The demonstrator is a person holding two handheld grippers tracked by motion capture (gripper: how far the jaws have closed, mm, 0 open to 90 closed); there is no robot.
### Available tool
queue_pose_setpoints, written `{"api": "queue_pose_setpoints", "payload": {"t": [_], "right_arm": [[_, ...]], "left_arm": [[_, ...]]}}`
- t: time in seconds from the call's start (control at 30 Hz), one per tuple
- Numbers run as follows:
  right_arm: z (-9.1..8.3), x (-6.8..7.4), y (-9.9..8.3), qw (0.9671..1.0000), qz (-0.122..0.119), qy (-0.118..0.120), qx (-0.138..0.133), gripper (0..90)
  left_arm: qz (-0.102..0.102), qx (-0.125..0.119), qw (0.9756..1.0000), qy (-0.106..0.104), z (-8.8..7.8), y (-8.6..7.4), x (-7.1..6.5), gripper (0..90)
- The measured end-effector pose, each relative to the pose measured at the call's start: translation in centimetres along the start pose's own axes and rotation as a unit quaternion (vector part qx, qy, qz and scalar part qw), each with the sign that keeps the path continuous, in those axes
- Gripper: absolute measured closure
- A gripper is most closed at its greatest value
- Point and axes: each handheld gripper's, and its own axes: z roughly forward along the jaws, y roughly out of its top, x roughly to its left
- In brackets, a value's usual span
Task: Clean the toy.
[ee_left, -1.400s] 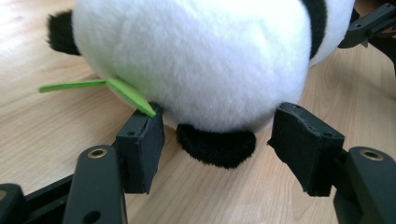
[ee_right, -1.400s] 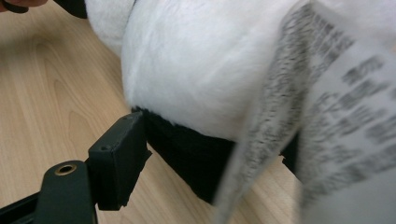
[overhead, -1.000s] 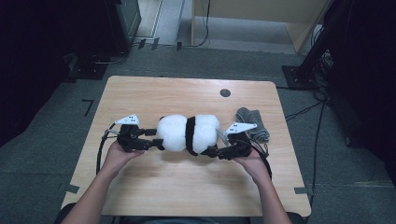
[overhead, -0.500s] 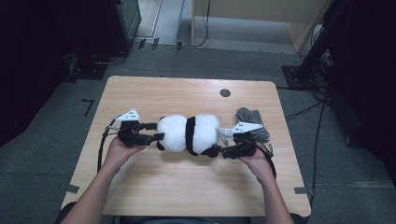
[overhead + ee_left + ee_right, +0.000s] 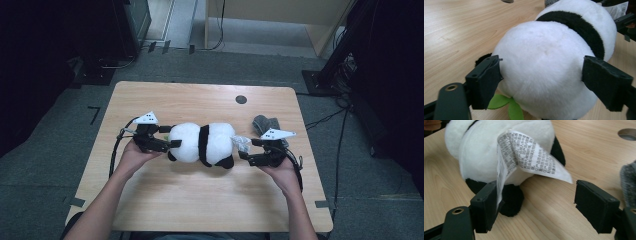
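On either side of the plush panda (image 5: 202,144), which lies lengthwise on the wooden surface (image 5: 200,200), both forearms reach in from the near edge and point their grippers level toward the toy. At the panda's head end, the left gripper (image 5: 167,144) has just been opening its fingers (image 5: 484,80); they now stand released, flanking the round white head, which bulges between them, with green felt leaves (image 5: 506,105) beneath it. At the panda's rear end, the right gripper (image 5: 245,156) holds its fingers (image 5: 596,205) spread apart; the printed label (image 5: 531,160) hangs between them, brushing one finger. A grey furry thing (image 5: 267,125) lies beyond the right gripper, just beside the panda's rear.
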Motion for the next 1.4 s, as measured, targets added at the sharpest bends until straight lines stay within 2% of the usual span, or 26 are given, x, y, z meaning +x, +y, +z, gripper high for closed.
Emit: {"api": "queue_pose_setpoints", "payload": {"t": [0.07,0.2,0.27,0.37,0.47,0.63,0.67,0.7,0.9,1.07,1.2,1.27,1.33,1.4], "right_arm": [[-0.2,-0.3,-0.1,1.0000,0.001,-0.007,-0.001,22.7],[-0.5,-0.9,-0.3,0.9999,0.006,-0.015,0.001,22.7],[-0.6,-1.4,-0.4,0.9997,0.004,-0.024,-0.001,22.7],[-0.6,-1.8,-0.5,0.9991,0.001,-0.042,-0.002,21.2],[-0.5,-2.5,-0.5,0.9983,0.009,-0.057,0.001,20.7],[-0.4,-3.6,-0.5,0.9970,0.021,-0.073,-0.008,20.7],[-0.4,-3.8,-0.5,0.9968,0.022,-0.077,-0.008,20.7],[-0.4,-3.9,-0.5,0.9963,0.022,-0.083,-0.009,20.7],[-0.1,-5.4,-0.4,0.9940,0.025,-0.106,-0.011,21.5],[-0.2,-6.6,-0.4,0.9920,0.035,-0.121,-0.013,21.9],[-0.4,-7.7,-0.4,0.9903,0.044,-0.130,-0.018,22.0],[-0.4,-8.2,-0.5,0.9893,0.049,-0.136,-0.018,22.0],[-0.3,-8.6,-0.6,0.9888,0.053,-0.139,-0.015,22.1],[0.0,-9.2,-0.8,0.9880,0.059,-0.143,-0.007,22.4]], "left_arm": [[-0.004,0.005,0.9999,-0.008,0.4,-0.2,0.4,9.8],[-0.018,0.009,0.9991,-0.038,1.0,-0.8,1.4,6.4],[-0.018,0.011,0.9989,-0.041,1.2,-1.0,1.5,1.8],[-0.018,0.022,0.9984,-0.050,1.4,-1.2,1.7,1.2],[-0.010,0.019,0.9987,-0.046,1.4,-1.1,1.5,1.3],[0.021,0.023,0.9989,-0.036,1.6,-1.1,0.8,1.6],[0.021,0.025,0.9988,-0.035,1.6,-1.0,0.7,1.6],[0.018,0.025,0.9987,-0.040,1.6,-1.0,0.7,2.6],[0.008,0.027,0.9990,-0.035,1.2,-1.0,0.3,4.2],[0.012,0.017,0.9996,-0.020,0.8,-1.0,-0.3,7.0],[0.020,0.010,0.9996,-0.019,1.1,-1.4,-0.3,6.8],[0.014,0.007,0.9997,-0.020,1.3,-1.7,-0.1,4.2],[0.005,0.020,0.9994,-0.028,1.7,-1.9,0.2,0.0],[0.003,0.023,0.9992,-0.032,2.0,-2.1,0.3,0.0]]}}
